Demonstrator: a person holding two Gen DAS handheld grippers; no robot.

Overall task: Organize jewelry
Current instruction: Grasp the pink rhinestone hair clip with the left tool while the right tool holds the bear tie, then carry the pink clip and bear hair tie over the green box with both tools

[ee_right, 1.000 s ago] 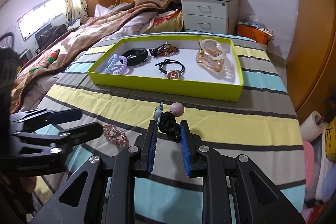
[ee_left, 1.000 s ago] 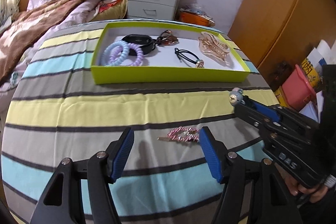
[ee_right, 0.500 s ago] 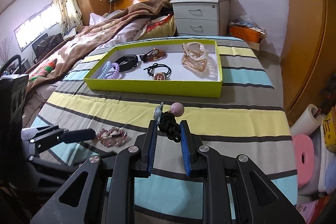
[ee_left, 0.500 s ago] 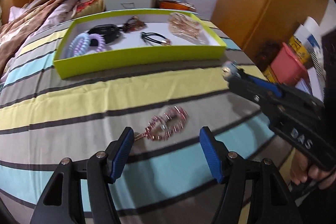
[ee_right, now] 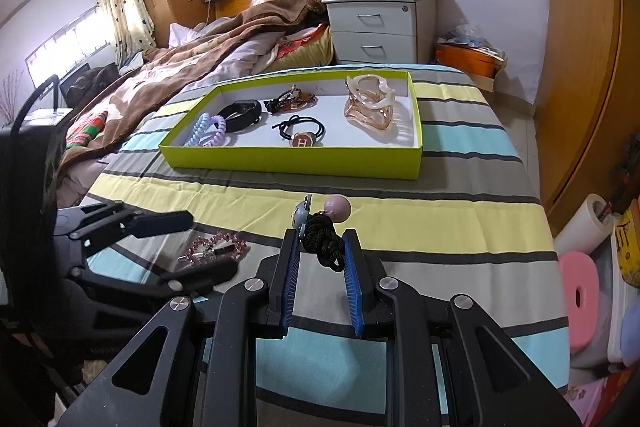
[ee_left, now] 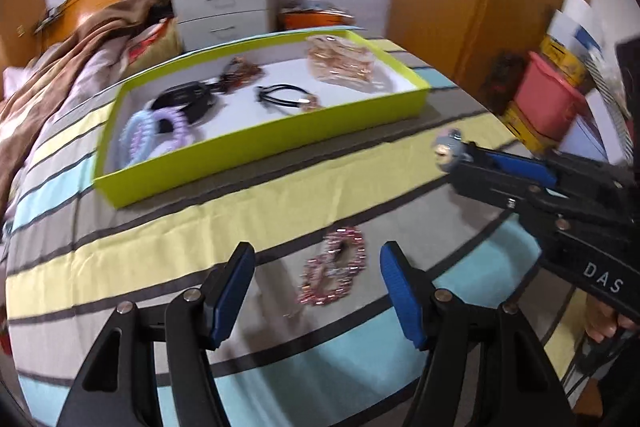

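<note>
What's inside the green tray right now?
The green tray holds pastel coil hair ties, a black band, a beaded bracelet, a black hair tie with an H charm and a clear claw clip. Its near wall hides part of the floor.

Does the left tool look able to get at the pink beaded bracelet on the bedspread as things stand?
Probably yes: the left tool stands open with the pink beaded bracelet lying between and just beyond its fingers, nothing covering it.

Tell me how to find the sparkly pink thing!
Start at the lime-green tray on the striped bedspread. Come nearer, onto the grey stripe: the pink beaded hair clip lies there alone, outside the tray, between the left gripper's open jaws.
</note>
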